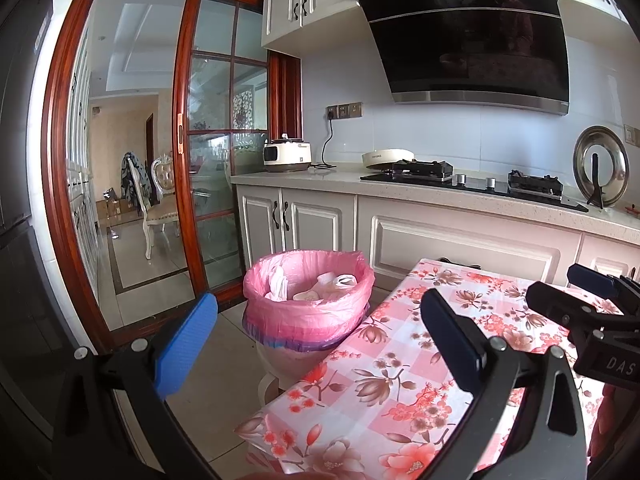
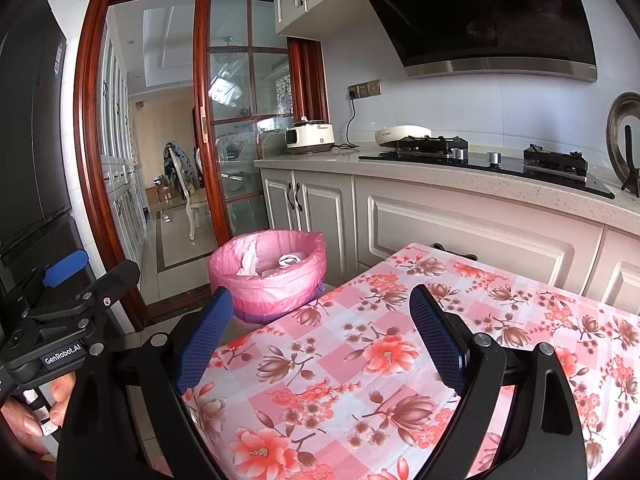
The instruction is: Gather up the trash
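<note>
A table (image 2: pixel 400 340) under a pink floral cloth fills the foreground, bare of trash. Off its far left corner, on the floor, stands the bin (image 1: pixel 306 304), pink-lined, with white trash (image 1: pixel 320 286) inside. The left gripper (image 1: pixel 316 344) and right gripper (image 2: pixel 320 336) hover above the table edge, both spread wide, holding nothing.

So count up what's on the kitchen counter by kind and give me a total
Rice cooker: 1
Cream pan: 1
Burners: 2
Knobs: 2
Steel lid on its stand: 1
Total: 7
</note>
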Motion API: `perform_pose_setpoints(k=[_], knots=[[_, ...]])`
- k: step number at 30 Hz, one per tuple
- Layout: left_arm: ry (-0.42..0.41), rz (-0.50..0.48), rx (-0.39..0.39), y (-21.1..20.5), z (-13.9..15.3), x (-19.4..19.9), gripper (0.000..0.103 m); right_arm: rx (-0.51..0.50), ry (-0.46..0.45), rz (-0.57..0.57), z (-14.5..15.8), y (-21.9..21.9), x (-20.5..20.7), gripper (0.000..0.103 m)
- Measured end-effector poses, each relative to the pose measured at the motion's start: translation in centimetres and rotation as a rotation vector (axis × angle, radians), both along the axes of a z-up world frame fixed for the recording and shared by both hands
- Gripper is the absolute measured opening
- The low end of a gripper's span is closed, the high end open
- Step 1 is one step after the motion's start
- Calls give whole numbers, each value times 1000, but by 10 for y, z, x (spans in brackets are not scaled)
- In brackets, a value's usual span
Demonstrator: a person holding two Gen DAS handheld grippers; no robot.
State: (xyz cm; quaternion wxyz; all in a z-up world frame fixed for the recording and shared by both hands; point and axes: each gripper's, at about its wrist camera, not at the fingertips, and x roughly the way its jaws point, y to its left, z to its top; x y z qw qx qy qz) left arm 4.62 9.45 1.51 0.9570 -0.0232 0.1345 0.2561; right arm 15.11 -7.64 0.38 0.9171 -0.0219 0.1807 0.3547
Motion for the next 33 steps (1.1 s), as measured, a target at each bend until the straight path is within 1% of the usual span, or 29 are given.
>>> perform_pose_setpoints(k=[33], knots=[[-4,2,-5,-2,1,0,99,4,-2,3,2,1,-1,85]])
